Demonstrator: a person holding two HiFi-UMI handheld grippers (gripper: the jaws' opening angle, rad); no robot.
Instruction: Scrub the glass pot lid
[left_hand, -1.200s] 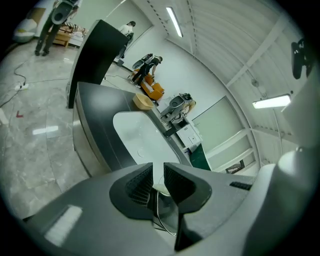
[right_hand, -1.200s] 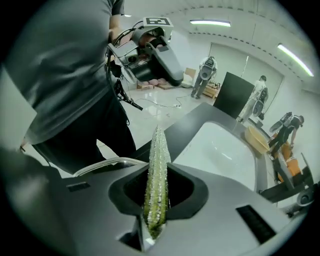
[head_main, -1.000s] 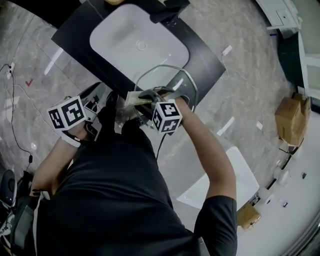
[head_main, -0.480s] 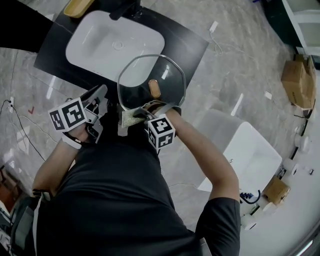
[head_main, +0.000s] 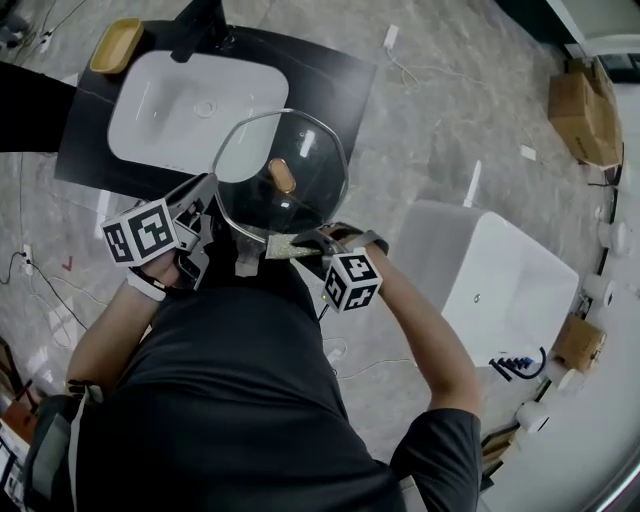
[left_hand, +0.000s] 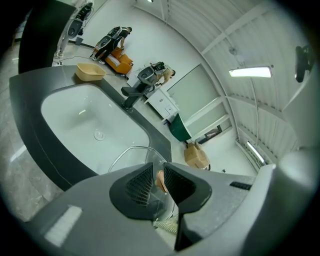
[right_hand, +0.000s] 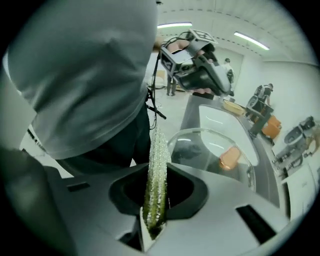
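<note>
scrub step looks just starting: left gripper (head_main: 208, 208) jaws pinch the glass pot lid (head_main: 305, 150) rim, holding it above the counter's (head_main: 335, 80) near edge; right gripper (right_hand: 155, 200) jaws clamp a scrub pad (right_hand: 156, 170) by the lid's rim; next move needs pad pressed onto glass.

The person wears a dark grey T-shirt (head_main: 230, 400) with short sleeves (head_main: 440, 435). A white band (head_main: 143, 285) circles the left wrist and a dark band (head_main: 371, 240) the right.

The left gripper (left_hand: 156, 181) has a smooth grey shell and black jaws faced with fine ribbed pads (left_hand: 140, 185). It carries a white cube (head_main: 150, 232) printed with black square markers. The right gripper (right_hand: 156, 197) has the same grey shell and black jaws, and its own marker cube (head_main: 352, 281). A thin dark cable (head_main: 321, 300) runs beside that cube.
</note>
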